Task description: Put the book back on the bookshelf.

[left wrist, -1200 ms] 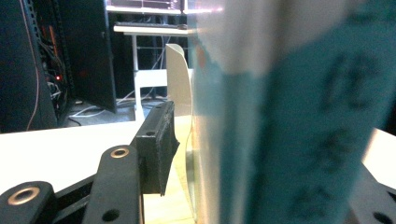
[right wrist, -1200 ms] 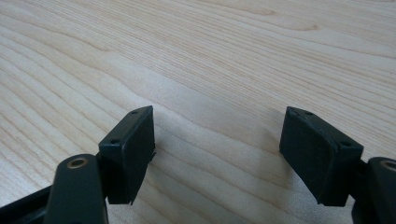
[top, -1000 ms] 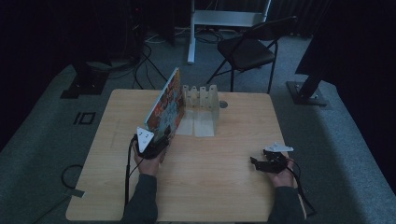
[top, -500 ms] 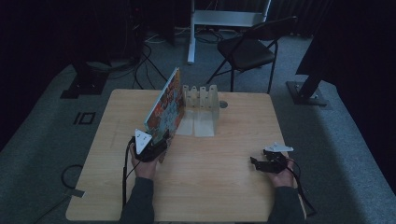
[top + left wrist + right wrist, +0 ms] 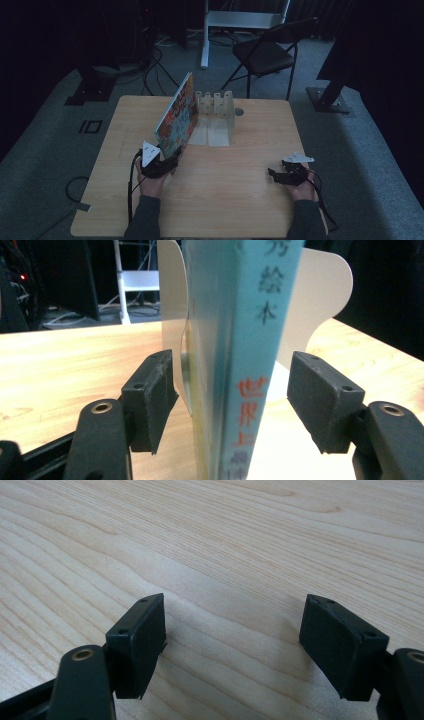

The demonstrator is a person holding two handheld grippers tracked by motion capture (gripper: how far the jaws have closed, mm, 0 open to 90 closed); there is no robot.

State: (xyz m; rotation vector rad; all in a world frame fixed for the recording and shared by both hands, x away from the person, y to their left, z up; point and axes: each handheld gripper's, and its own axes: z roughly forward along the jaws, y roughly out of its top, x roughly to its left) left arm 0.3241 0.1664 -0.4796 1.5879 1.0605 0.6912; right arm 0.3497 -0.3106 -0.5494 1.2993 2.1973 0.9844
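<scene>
A picture book [image 5: 177,116] stands on edge, leaning against the left end of a white slotted rack [image 5: 216,106] at the table's far middle. My left gripper [image 5: 172,159] is at the book's near end. In the left gripper view the pale blue spine [image 5: 245,365] stands between the pads [image 5: 150,395], with a gap on each side. These jaws have just been opening and no longer press on the book. The rack's white dividers [image 5: 320,295] rise behind the spine. My right gripper [image 5: 272,173] rests open near the table's right front, with bare wood [image 5: 225,540] between its jaws.
The wooden table [image 5: 250,200] has free room in the middle and front. A folding chair [image 5: 265,55] and a white stand [image 5: 235,20] are on the carpet beyond the far edge. Cables trail from both grippers off the near edge.
The left gripper has eased slightly back toward the person. The book still leans at the rack. The right hand has not moved.
</scene>
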